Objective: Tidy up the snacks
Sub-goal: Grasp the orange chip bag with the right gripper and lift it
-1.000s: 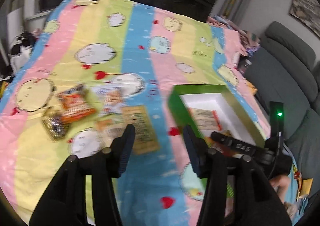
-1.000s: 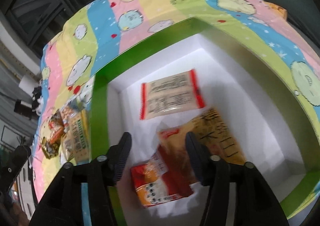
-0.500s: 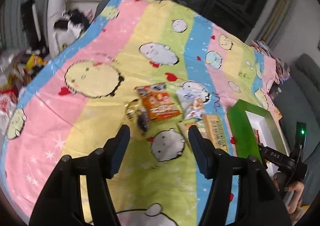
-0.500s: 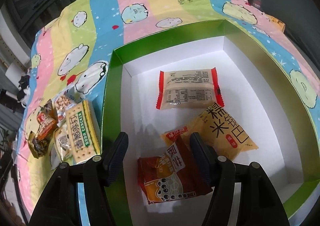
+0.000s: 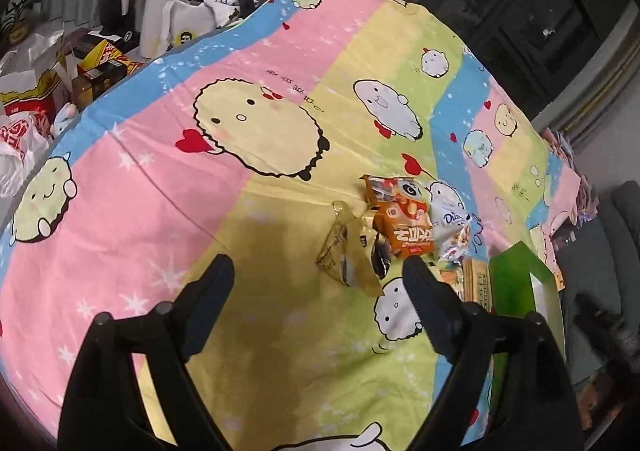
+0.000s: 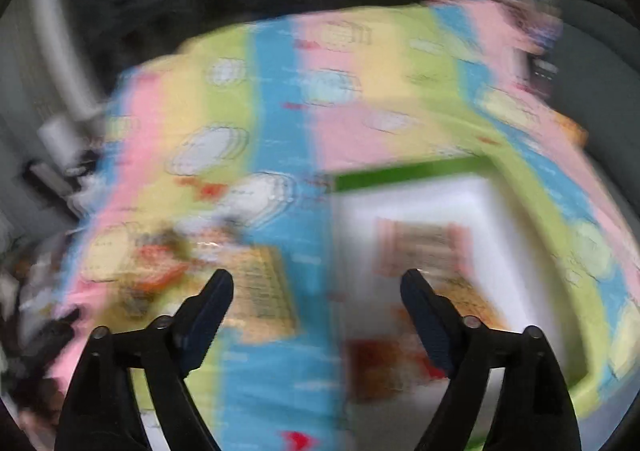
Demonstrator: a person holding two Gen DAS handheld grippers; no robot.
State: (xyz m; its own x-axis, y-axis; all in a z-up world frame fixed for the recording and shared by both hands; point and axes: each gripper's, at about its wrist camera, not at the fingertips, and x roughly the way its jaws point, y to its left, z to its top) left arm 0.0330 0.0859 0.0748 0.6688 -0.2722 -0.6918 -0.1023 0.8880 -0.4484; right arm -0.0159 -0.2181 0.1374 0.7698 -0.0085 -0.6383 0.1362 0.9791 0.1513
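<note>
Loose snacks lie on the striped cartoon sheet (image 5: 168, 219): a gold wrapper (image 5: 352, 255), an orange pack (image 5: 408, 223), a pale blue pack (image 5: 452, 219) and a cracker pack (image 5: 476, 283). The green box (image 5: 516, 283) with white lining sits to their right. My left gripper (image 5: 316, 287) is open and empty, just short of the gold wrapper. The right wrist view is blurred: my right gripper (image 6: 316, 291) is open and empty above the sheet, between the cracker pack (image 6: 264, 291) and the green box (image 6: 408, 173), which holds several packs (image 6: 424, 247).
Bags, cartons and clothes (image 5: 60, 83) crowd the floor beyond the sheet's left edge. A grey sofa (image 5: 616, 251) stands to the right of the box. Dark windows fill the back.
The left gripper has swung further left and closer to the loose snack pile. The right gripper has pulled up and left out of the box, now moving fast and blurred.
</note>
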